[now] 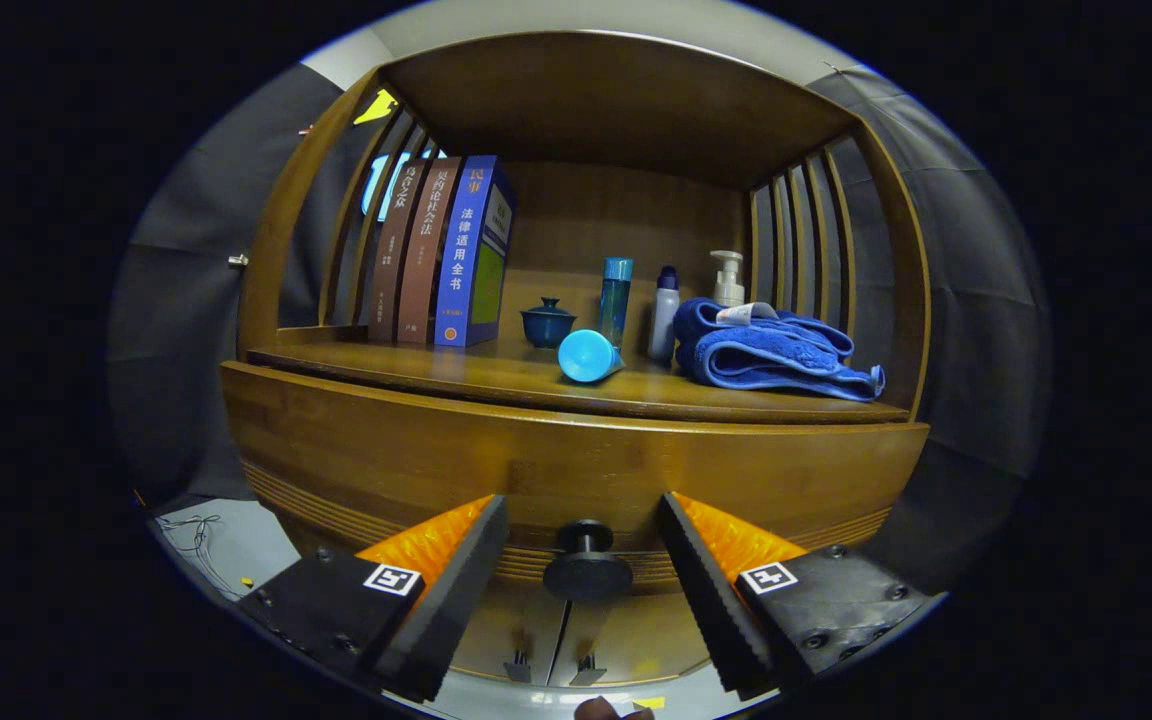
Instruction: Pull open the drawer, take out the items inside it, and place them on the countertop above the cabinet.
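- Two fingers (584,590) spread wide in front of me, holding nothing, with the drawer knob (586,565) sitting right in the gap between them, touching neither.
- Drawer (576,470) looks closed, its wooden front curving across just beyond the fingertips; I can't see what's inside.
- Countertop (496,378) above it carries three books (441,255) standing at the left.
- Middle: a small lidded pot (547,322), a blue cup (588,356) tipped on its side, and two upright bottles (616,295).
- Right: a folded blue towel (771,350) with a pump bottle (728,280) behind it.
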